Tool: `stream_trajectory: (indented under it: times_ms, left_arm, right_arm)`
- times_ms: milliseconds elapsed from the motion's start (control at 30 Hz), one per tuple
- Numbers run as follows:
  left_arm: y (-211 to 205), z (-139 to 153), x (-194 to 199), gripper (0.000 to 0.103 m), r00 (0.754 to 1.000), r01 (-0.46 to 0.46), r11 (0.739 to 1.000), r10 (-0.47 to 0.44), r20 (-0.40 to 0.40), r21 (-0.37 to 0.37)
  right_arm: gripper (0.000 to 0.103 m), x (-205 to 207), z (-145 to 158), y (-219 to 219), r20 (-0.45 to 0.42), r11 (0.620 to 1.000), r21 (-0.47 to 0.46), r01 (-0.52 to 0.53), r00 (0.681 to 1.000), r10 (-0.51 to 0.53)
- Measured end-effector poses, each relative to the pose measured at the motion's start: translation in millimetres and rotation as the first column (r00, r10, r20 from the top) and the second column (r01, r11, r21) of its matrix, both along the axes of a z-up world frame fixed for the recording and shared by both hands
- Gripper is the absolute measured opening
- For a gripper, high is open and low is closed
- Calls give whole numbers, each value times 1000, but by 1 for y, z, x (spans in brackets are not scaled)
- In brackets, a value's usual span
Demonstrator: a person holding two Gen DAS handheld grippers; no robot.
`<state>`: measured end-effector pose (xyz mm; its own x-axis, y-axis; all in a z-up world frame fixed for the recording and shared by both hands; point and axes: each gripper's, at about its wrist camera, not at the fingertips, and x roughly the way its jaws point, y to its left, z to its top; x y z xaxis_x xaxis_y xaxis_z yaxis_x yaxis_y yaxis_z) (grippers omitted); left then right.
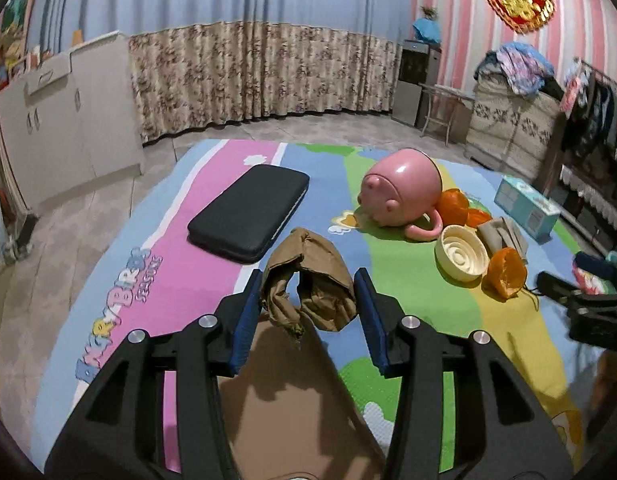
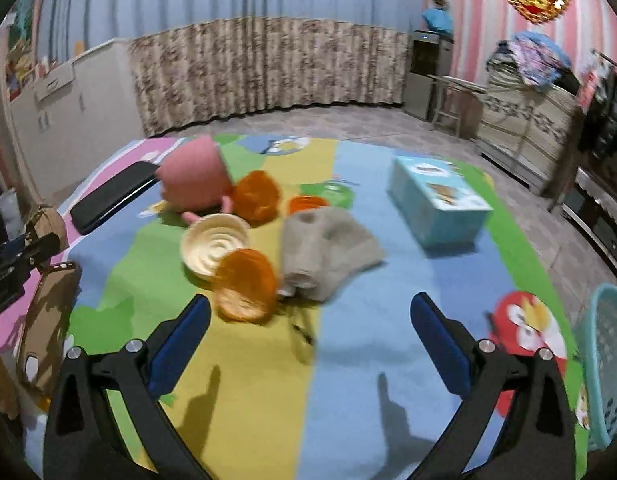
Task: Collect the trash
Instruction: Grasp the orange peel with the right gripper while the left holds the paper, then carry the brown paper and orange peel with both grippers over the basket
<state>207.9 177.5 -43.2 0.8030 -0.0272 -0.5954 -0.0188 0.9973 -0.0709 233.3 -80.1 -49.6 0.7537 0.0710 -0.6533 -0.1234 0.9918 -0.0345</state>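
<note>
Play mat (image 2: 388, 360) — striped, cartoon-printed, spread on the tiled floor; carries everything below.

Teal basket (image 2: 604, 368) — at the mat's right edge in the right wrist view; likely the bin for the trash.

Black case (image 1: 250, 210) — flat on the pink stripe, not trash.

Blue box (image 2: 438, 204) — upright on the blue stripe.

Pink mug (image 1: 402, 192) — tipped on its side, peel behind it.

Grey cloth (image 2: 328, 252) — bunched beside the peels.

Crumpled brown paper (image 1: 308, 280) — clamped in the left gripper (image 1: 308, 312), lifted off the mat. Carry it level and keep the squeeze; the loose tail could snag.

Cream lid (image 2: 214, 244) — ridged, lying face up.

Orange peel halves (image 2: 244, 292) — nearest trash ahead of the right gripper (image 2: 310, 320), whose jaws stand wide apart with nothing between. Best approach: straddle the near half, close on its rim.
</note>
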Motion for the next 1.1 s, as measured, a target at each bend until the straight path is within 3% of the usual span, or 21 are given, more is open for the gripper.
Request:
stream_trajectory:
  times_ms: [67,167,233,400,533,833,1100]
  left_arm:
    - [3,-4,0,45,1000,-5,1000,5,4,-15]
    - [6,-7,1,45,1000,-7,999,7,1,-33]
    - [8,-8,1,45,1000,-8,999,8,1,-47]
    - [5,-11,3,45,1000,-1,999,1,-7,-36]
    - [5,-12,3,45,1000,-1,1000,1,-15,-30]
    - [3,-14,5,45,1000,-7,1000,7,-16,-9]
    - [0,-1,3,45,999,-51,999,51,-12,5]
  right_arm:
    - [94,5,-2,11,-4,1000,-23,-12,1000,12]
    - [77,13,-4,20,-32,999,-27,-36,999,35]
    - [75,16,-6,23,-41,999,-24,-46,998,45]
    - [52,24,-16,35,-84,997,-46,-67,994,63]
    - [38,23,-10,19,-75,998,29,-54,996,56]
    - [37,-17,12,-36,-7,990,138,-26,1000,27]
    - [37,-45,24,-114,10,986,150,76,997,-78]
